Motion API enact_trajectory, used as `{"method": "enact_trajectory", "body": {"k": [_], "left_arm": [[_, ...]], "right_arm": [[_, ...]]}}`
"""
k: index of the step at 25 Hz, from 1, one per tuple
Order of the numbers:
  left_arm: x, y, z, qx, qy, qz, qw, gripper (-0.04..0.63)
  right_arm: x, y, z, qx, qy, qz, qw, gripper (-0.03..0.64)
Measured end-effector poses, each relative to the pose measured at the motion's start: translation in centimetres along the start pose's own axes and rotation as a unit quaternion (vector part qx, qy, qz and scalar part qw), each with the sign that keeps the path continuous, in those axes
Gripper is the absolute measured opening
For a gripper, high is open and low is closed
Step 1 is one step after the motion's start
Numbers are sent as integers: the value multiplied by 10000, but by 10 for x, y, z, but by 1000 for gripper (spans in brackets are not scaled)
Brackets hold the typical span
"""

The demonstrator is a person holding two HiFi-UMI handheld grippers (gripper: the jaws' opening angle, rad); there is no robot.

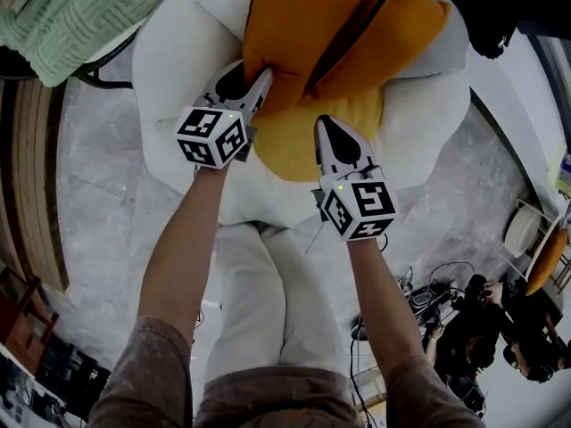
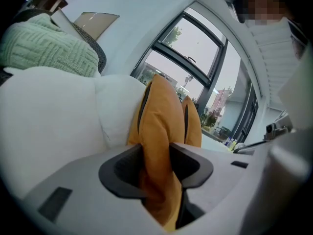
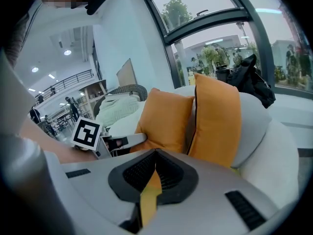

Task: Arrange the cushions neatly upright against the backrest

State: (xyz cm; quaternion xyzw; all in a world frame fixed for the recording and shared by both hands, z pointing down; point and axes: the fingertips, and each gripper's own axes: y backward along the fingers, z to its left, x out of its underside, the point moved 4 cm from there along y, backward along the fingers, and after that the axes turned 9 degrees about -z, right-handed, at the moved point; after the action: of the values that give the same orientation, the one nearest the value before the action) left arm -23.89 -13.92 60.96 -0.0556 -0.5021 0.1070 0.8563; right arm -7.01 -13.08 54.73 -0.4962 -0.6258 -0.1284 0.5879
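Head view: you are looking down on a white puffy upholstered armchair [image 1: 178, 69] that stands on a grey mottled floor [image 1: 98, 203].
Placement: the orange square fabric cushion [image 1: 294, 34] stands upright against the backrest on the view's left side. The second orange fabric cushion [image 1: 393, 34] stands tilted beside it, and the two touch.
Left grip: your left hand-held gripper [image 1: 252, 83] is clamped on the left edge of the orange square fabric cushion. In the left gripper view, the fabric [image 2: 159, 116] fills the narrow gap and both pads press on it. The second orange fabric cushion [image 2: 193, 124] shows just behind.
Right grip: your right hand-held gripper [image 1: 326, 125] has its jaws almost together, pinching a thin orange fabric edge low at the seat front. You cannot tell which cushion that edge belongs to.
Surroundings: a pale green knitted blanket [image 1: 71, 16] lies at the upper left, beside the armchair.
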Motion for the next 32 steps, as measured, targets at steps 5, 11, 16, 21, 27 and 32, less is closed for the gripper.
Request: {"method": "enact_trajectory", "body": {"k": [5, 11, 16, 21, 27, 32], "left_arm": [[3, 3, 5, -47, -204, 27, 9998, 222], [-1, 4, 3, -47, -531, 70, 9986, 300], [-14, 10, 7, -233, -577, 61, 9980, 373], [-25, 17, 2, -190, -746, 174, 9969, 373], [-37, 31, -17, 4, -831, 485, 9954, 255], [-39, 36, -36, 180, -1200, 1033, 9872, 5]], "right_arm": [[0, 0, 1, 24, 5, -4, 10000, 19], [-3, 3, 4, 80, -21, -24, 10000, 20], [-12, 8, 9, 109, -39, -58, 9999, 20], [-23, 14, 11, 155, -53, -113, 9998, 19], [-35, 26, 12, 266, -100, -142, 9995, 19], [-46, 36, 18, 357, -189, -188, 9990, 20]]}}
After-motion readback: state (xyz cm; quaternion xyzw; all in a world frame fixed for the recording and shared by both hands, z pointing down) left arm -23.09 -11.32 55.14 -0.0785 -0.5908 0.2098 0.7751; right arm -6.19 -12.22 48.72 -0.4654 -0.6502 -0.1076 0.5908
